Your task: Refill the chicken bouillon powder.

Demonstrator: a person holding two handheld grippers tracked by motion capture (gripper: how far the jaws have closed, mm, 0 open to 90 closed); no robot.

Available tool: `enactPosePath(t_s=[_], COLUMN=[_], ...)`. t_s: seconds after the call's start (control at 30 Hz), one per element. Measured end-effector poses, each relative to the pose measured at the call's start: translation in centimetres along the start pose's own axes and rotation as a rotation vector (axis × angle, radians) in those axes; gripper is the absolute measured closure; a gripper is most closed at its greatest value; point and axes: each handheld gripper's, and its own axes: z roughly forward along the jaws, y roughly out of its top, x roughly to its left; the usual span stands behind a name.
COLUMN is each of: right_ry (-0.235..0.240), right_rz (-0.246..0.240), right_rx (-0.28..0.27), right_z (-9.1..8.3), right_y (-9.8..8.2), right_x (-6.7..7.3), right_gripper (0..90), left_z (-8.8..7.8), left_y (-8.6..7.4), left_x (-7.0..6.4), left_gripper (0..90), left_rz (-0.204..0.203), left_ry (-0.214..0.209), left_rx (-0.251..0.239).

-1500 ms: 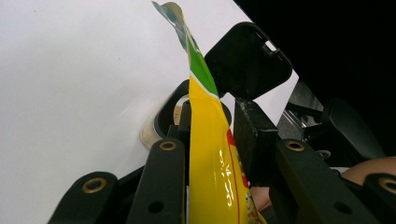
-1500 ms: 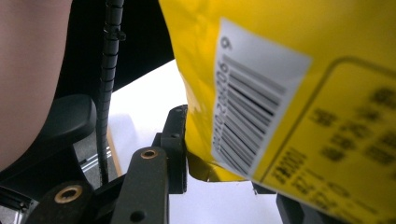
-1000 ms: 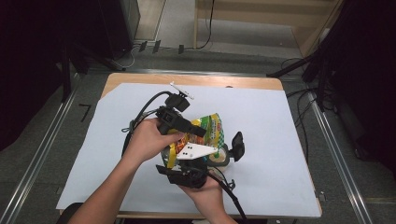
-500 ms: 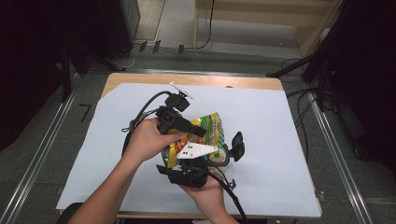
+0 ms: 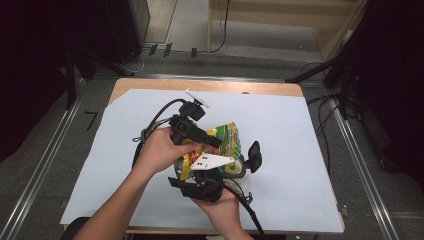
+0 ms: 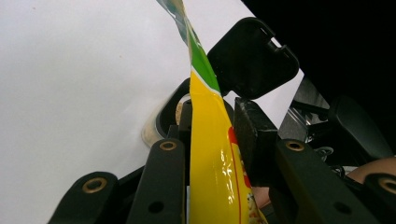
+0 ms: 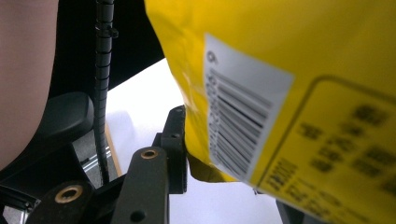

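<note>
Nearest the person, the right claw (image 5: 220, 167) grips the lower edge of the yellow-and-green snack bag (image 5: 225, 140), barcode side toward it. Just beyond, the left claw (image 6: 212, 140) pinches the bag's thin edge, its long axis rising away. Bag hovers over the bench (image 5: 300, 150), glossy, crinkled.

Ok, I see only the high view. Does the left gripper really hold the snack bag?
Observer: Yes, the edge of the snack bag is pinched between the jaws of the left gripper.
Operator: What is inside the container behind it?
Observer: Something beige shows at the mouth of the round container, under its open black lid.
Operator: And the other side?
Observer: The right gripper has one pad pressed against the bag's barcode side.
</note>
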Motion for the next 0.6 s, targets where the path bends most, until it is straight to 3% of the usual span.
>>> enactPosePath(t_s=[0.6], right_ry=[-0.002], right_rz=[0.009], right_rx=[-0.021], right_z=[-0.26], right_y=[-0.05], right_x=[0.20], right_gripper=[65.8], left_z=[-0.03], left_y=[0.35], left_x=[-0.23], left_gripper=[73.9], left_rz=[0.006], left_ry=[-0.013], left_rx=[-0.003])
